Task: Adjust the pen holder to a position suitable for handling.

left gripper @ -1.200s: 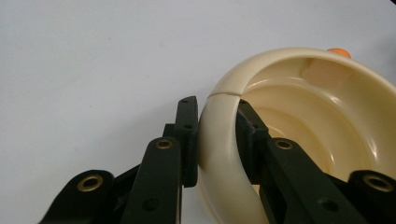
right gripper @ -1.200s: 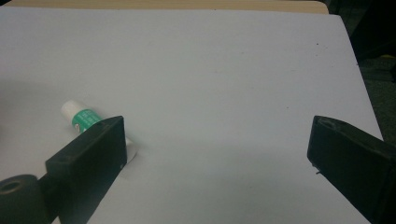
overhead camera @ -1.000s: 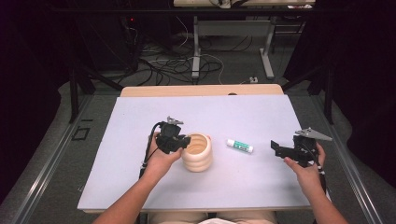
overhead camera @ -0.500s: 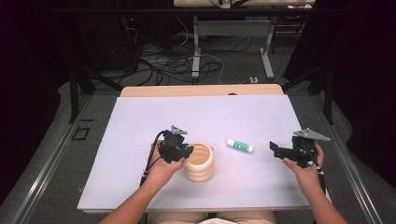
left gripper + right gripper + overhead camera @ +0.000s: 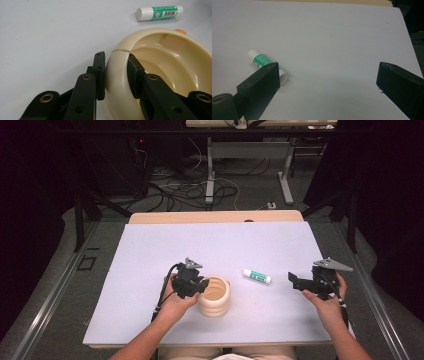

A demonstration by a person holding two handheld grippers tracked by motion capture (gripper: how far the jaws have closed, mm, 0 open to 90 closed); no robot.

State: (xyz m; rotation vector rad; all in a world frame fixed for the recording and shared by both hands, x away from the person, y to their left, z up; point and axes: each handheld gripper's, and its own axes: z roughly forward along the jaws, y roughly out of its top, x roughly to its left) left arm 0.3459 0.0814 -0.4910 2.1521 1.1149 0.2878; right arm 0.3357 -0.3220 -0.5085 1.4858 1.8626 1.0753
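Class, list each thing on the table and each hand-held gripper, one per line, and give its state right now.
Cream cup: upright on the table, its rim pinched between the left gripper's jaws, one jaw inside and one outside.
Glue stick: lying on its side, cap on, untouched.
Left hand-held gripper: shut on the cup's rim.
Right hand-held gripper: open, holding nothing, glue stick ahead.
Table: white top, bearing both things.

A cream ribbed cup (image 5: 214, 296) stands upright on the table's near middle, rim clamped.

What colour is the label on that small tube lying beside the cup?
Green with white print, on the white glue stick; the left gripper view shows it best.
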